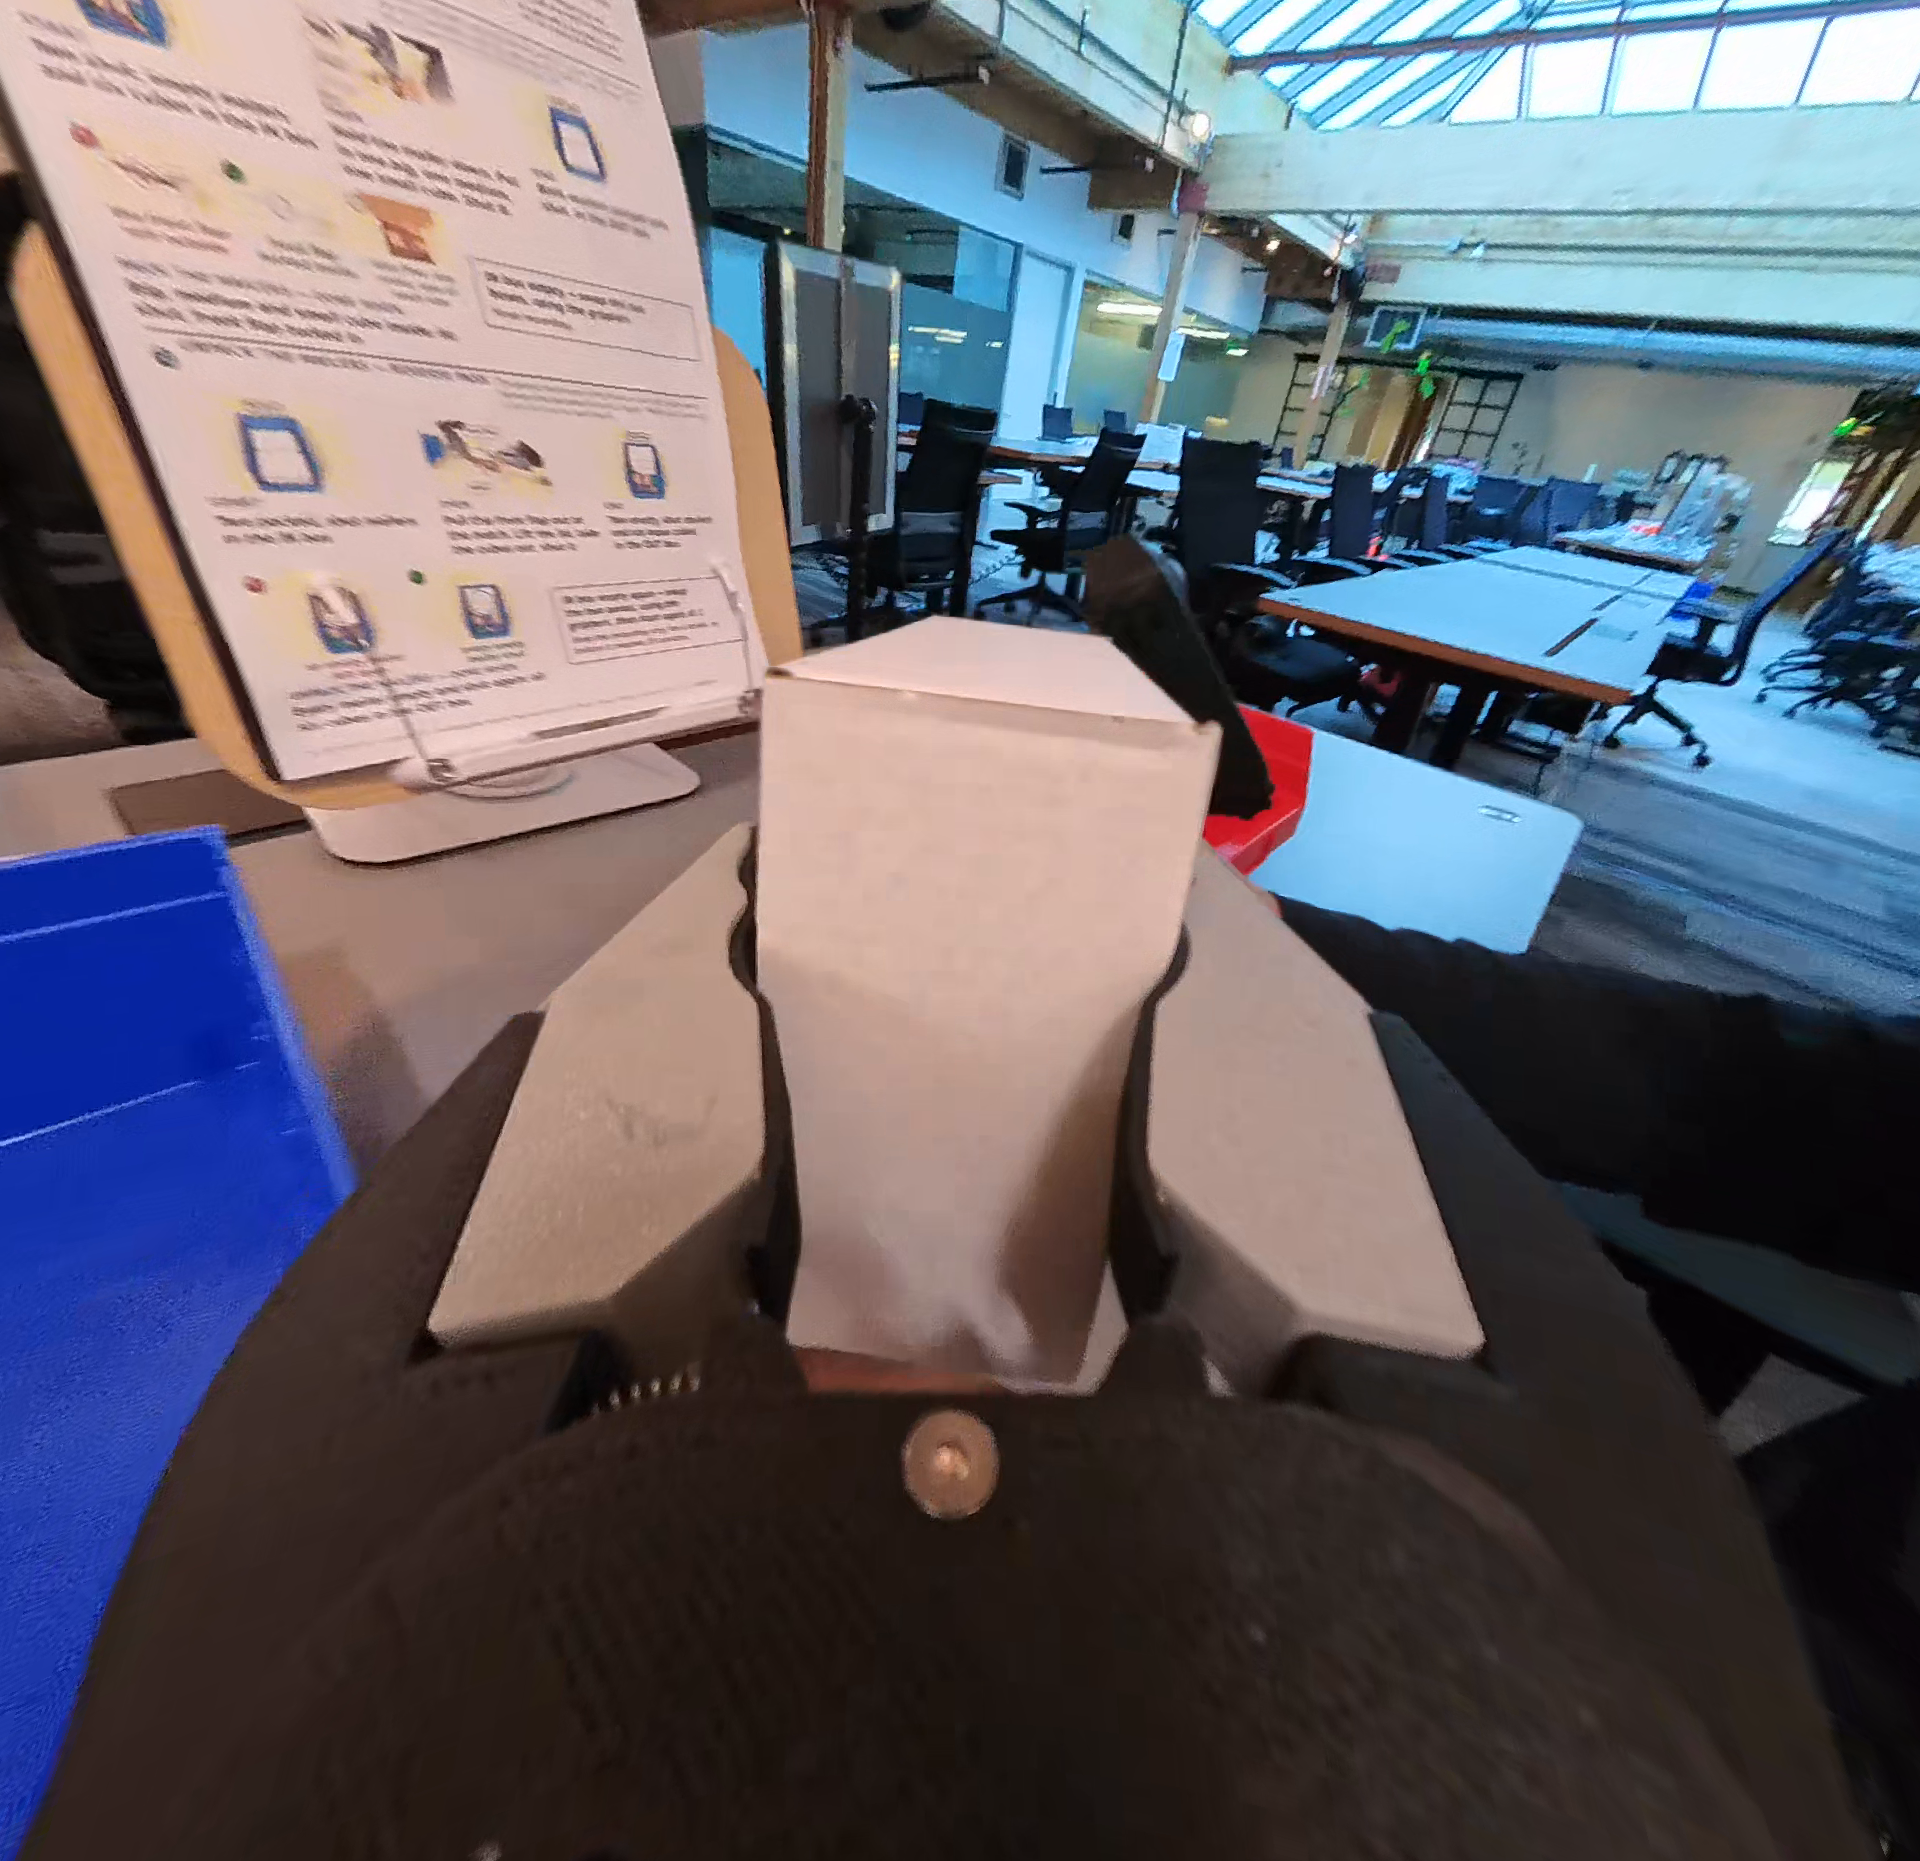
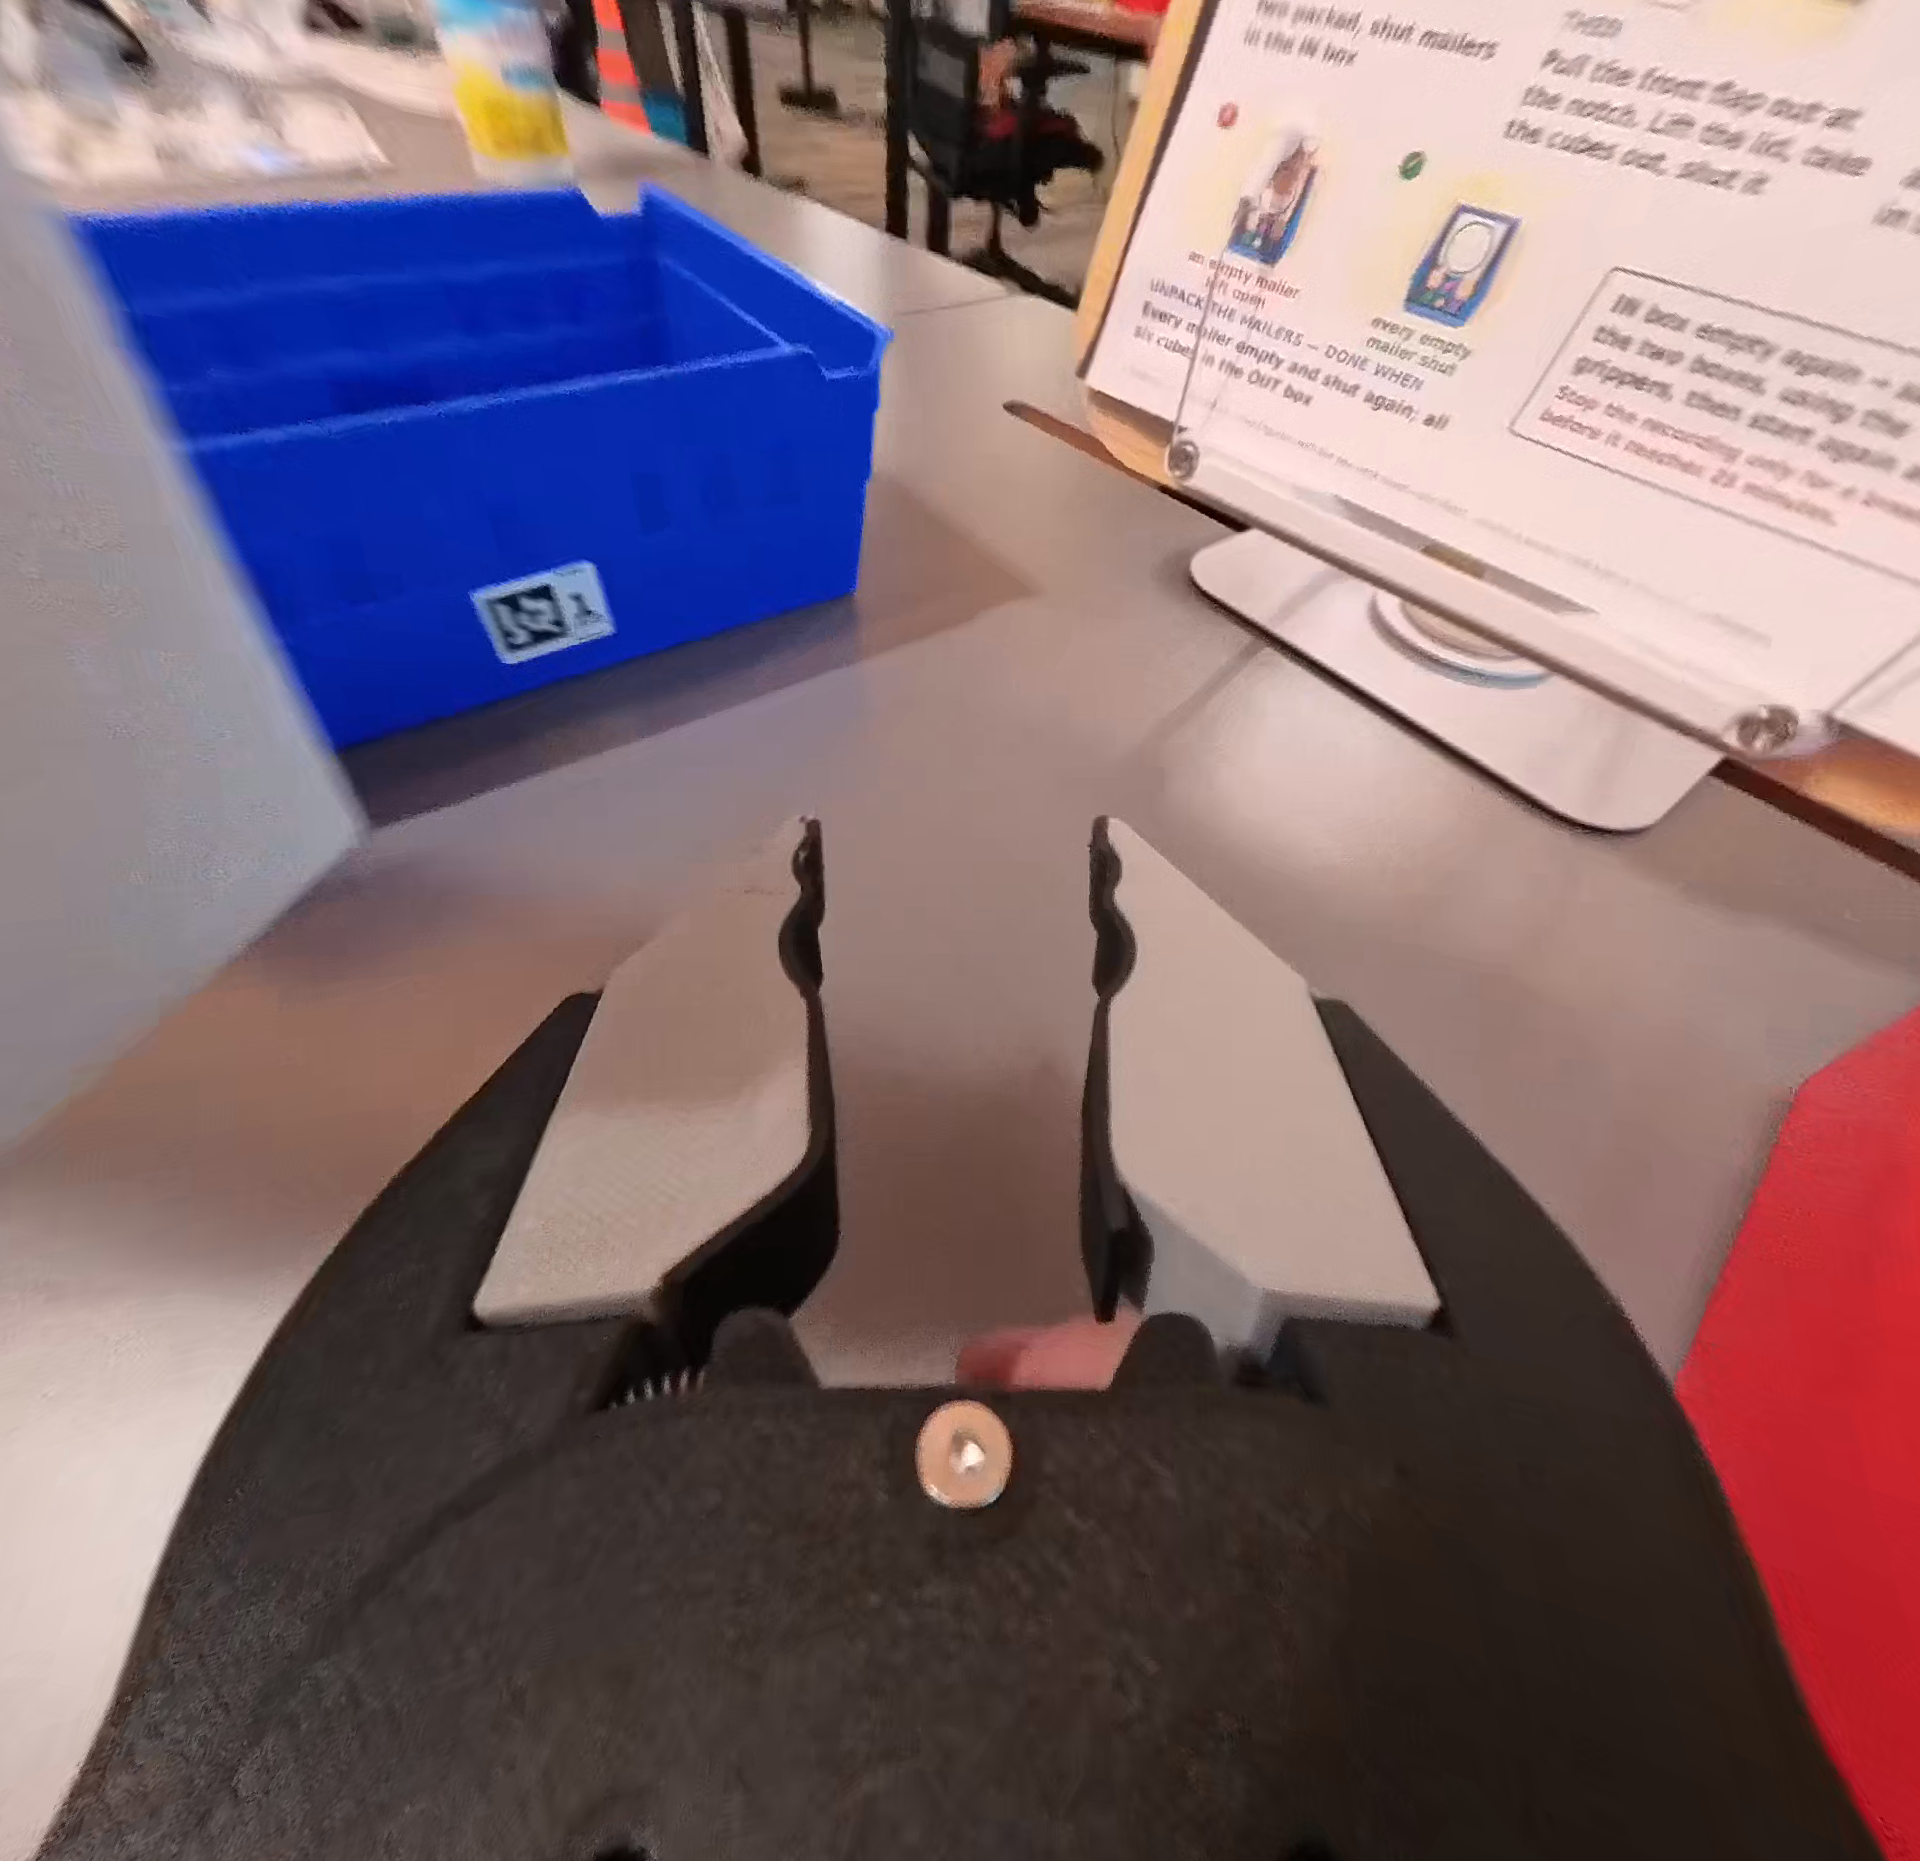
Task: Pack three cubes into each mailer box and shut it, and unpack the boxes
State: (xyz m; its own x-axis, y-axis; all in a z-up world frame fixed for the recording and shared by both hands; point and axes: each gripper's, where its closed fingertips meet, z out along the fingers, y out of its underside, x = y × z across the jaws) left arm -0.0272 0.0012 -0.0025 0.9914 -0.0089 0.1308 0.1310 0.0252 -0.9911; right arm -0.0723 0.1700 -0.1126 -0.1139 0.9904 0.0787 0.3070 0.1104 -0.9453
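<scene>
My left gripper [image 1: 971,876] is shut on a white mailer box [image 1: 977,876], closed, held on edge between the fingers and lifted above the grey table. The same white box shows blurred at the left edge of the right wrist view [image 2: 125,668]. My right gripper [image 2: 956,855] is open and empty, low over the bare grey table [image 2: 956,731]. Part of the right gripper shows as a dark shape [image 1: 1174,668] behind the box in the left wrist view, with a dark sleeve [image 1: 1610,1073]. No cubes are in view.
A blue bin [image 2: 499,440] with inner dividers stands on the table at the left; it also shows in the left wrist view [image 1: 135,1136]. An instruction sheet on a stand [image 2: 1507,284] is at the back. A red bin [image 2: 1818,1396] lies at the right.
</scene>
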